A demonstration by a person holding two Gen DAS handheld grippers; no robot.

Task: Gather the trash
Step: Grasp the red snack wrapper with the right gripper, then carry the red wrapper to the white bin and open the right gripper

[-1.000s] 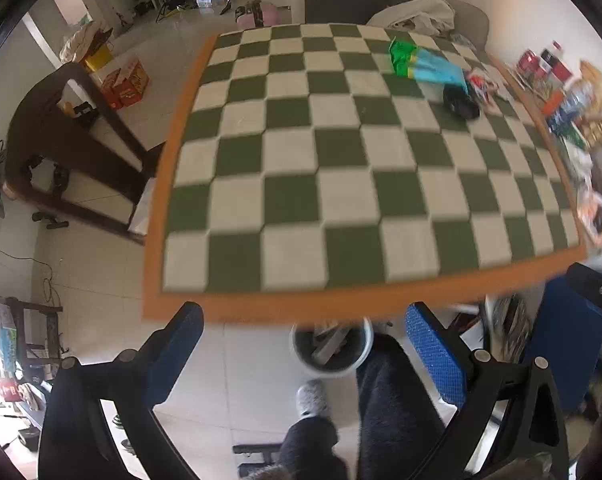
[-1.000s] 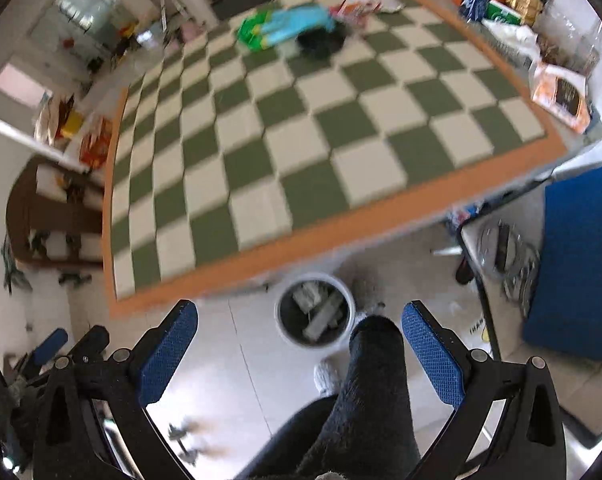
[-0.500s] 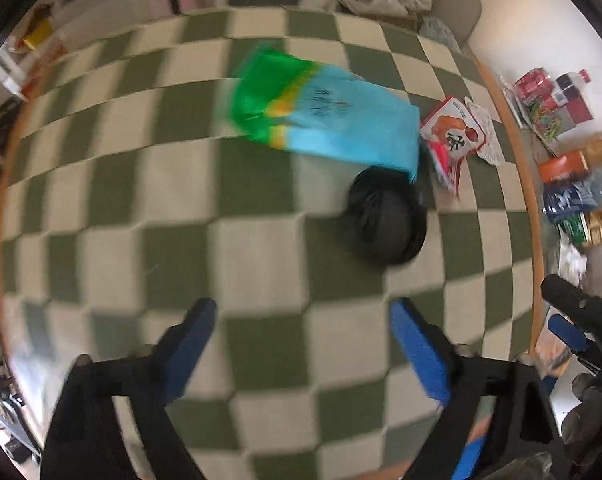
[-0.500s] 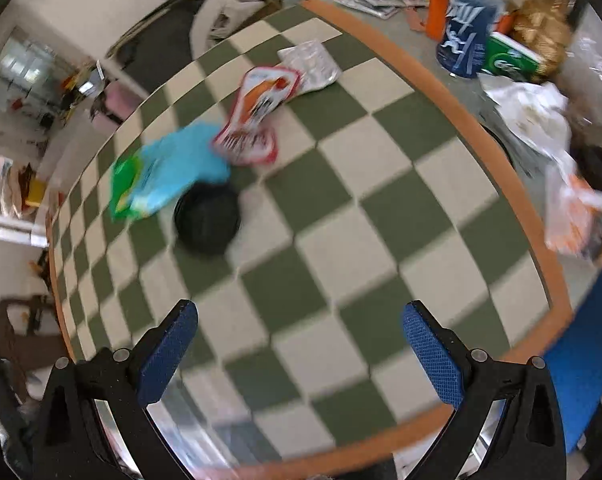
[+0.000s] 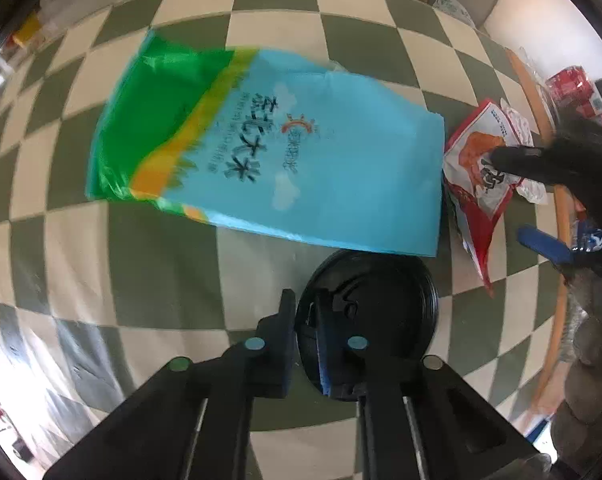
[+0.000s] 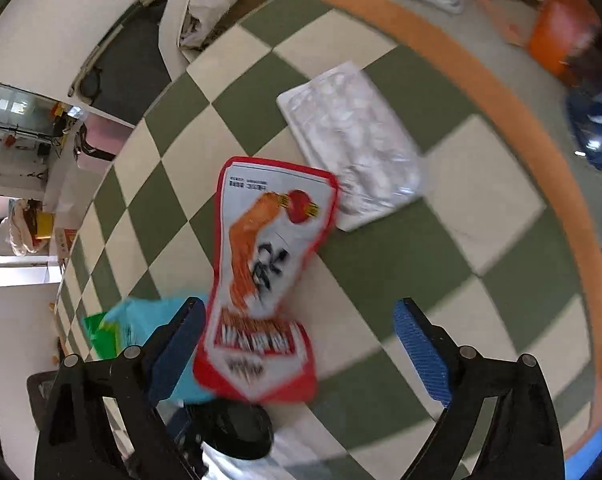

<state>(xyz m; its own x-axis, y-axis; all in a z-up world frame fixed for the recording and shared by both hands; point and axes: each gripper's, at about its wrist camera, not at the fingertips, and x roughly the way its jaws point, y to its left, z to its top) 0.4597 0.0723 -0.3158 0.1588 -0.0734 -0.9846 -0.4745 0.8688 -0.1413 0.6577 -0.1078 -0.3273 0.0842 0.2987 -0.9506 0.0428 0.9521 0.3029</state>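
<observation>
A round black lid (image 5: pixel 381 300) lies on the green-and-cream checked tablecloth (image 5: pixel 149 264). My left gripper (image 5: pixel 303 320) is shut on the lid's left rim and points straight down. Just beyond the lid lies a big blue and green bag (image 5: pixel 285 160). Right of the bag lies a red and white snack packet (image 6: pixel 269 256) with a silver foil packet (image 6: pixel 353 148) behind it. My right gripper (image 6: pixel 299 332) hangs over the red packet's near end, which lies between its blue pads (image 6: pixel 419 354). Its jaws are wide and closing, and the pads do not press on the packet.
The table's orange border (image 6: pixel 501 96) runs along the right. Past it stand an orange container (image 6: pixel 561 28), a blue bottle (image 6: pixel 597 128) and red packages (image 5: pixel 573 88). Pale cloth (image 6: pixel 209 4) is piled on a seat beyond the far edge.
Both grippers swept from over the floor and bin to low over the table. The left one went from open to shut on the black lid. The right one now hangs over the red packet.
</observation>
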